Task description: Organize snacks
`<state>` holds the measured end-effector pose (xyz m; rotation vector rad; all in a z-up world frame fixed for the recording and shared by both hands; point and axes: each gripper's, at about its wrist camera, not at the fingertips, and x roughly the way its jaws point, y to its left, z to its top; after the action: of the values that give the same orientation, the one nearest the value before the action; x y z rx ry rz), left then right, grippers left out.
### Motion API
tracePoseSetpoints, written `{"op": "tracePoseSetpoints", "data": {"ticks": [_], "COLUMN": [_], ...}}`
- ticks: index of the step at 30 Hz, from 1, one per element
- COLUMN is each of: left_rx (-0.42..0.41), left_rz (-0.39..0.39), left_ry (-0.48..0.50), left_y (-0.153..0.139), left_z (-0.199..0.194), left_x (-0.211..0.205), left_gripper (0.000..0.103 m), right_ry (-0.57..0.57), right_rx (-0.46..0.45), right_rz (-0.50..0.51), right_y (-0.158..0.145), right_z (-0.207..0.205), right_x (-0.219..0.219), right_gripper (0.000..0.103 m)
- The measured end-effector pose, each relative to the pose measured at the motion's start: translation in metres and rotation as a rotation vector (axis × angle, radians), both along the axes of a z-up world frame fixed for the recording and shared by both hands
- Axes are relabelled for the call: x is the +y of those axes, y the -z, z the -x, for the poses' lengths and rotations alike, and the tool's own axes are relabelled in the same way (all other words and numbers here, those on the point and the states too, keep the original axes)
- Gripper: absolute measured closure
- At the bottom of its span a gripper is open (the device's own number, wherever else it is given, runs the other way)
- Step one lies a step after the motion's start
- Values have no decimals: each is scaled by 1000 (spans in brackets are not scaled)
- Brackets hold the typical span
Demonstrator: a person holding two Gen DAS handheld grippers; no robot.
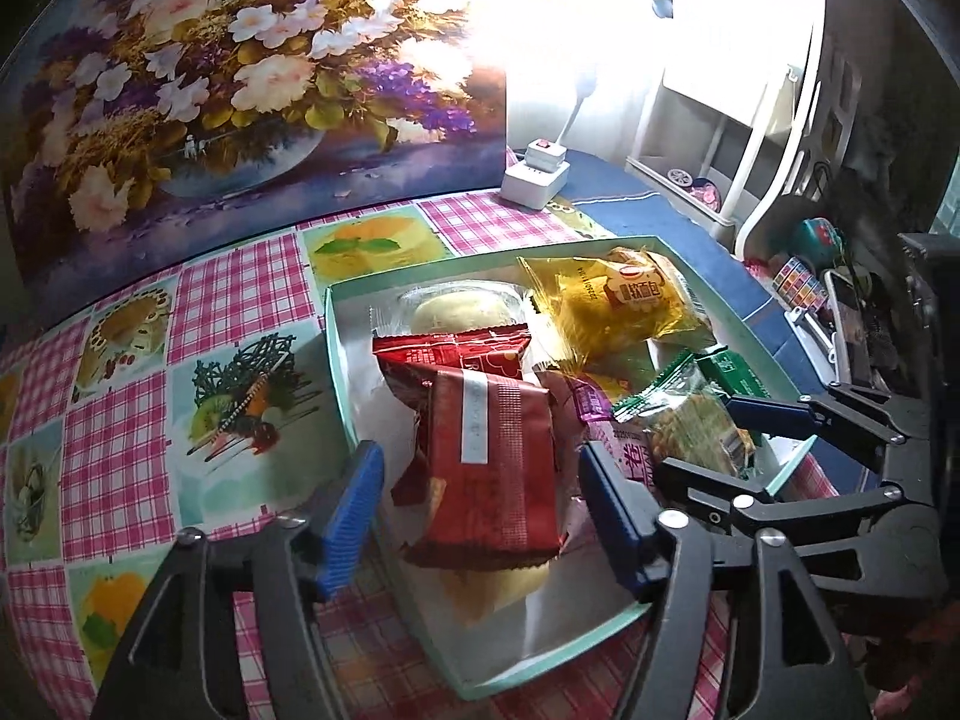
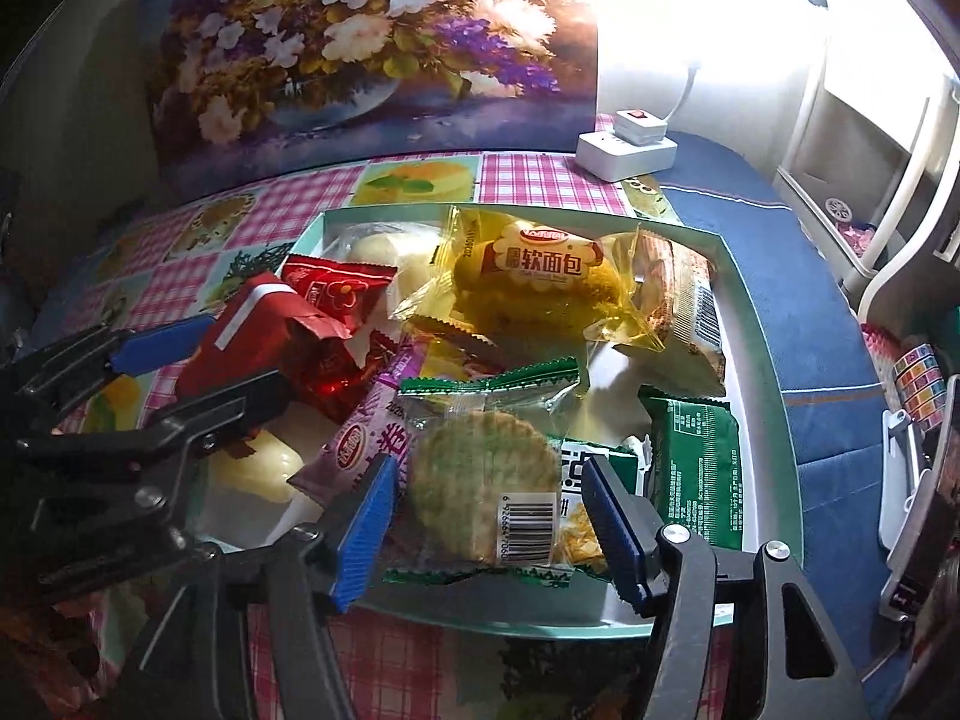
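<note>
The left gripper (image 1: 483,516) has its jaws standing apart on either side of a dark red snack packet (image 1: 492,468), the blue pads clear of the wrapper, so nothing is gripped. The packet leans on another red packet (image 1: 450,354) and a pale bun beneath, inside the shallow teal box (image 1: 336,360).

The right gripper (image 2: 489,522) is likewise spread, its jaws flanking a clear green-edged packet with a round rice cracker (image 2: 480,480) without pressing it. That packet lies flat at the box's near edge, on top of a dark green packet (image 2: 696,468) and beside a purple one (image 2: 366,438).

Both snacks appear to have been set down in the box, which would explain the slack jaws over resting wrappers. Further back lie a yellow soft-bread packet (image 2: 534,270) and a wrapped cake by the far wall. The box sits on the checked tabletop (image 1: 120,420), in front of a flower painting (image 1: 228,72) and a white power adapter (image 1: 534,174). The snacks are gathered in one container but piled loosely, so sorting seems unfinished.
</note>
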<state>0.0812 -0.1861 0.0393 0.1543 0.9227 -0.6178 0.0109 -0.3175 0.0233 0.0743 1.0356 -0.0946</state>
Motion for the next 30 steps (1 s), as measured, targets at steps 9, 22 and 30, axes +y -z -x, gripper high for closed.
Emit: {"op": "tracePoseSetpoints", "data": {"ticks": [9,22,30], "left_rx": [-30,14,-50], "left_rz": [-35,-145,-184], "left_ry": [-86,-202,-243], "left_y": [-14,20,11], "left_z": [9,57,67], "left_x": [33,77,88], "left_gripper": [15,9,9], "right_ry": [-10,-9,17], "right_rx": [9,-23,-32], "right_rz": [-1,-8,-20], "right_y": [1,-5,-9], "right_z": [11,36,54], "right_x": [7,30,38], "right_gripper": [1,0,0]}}
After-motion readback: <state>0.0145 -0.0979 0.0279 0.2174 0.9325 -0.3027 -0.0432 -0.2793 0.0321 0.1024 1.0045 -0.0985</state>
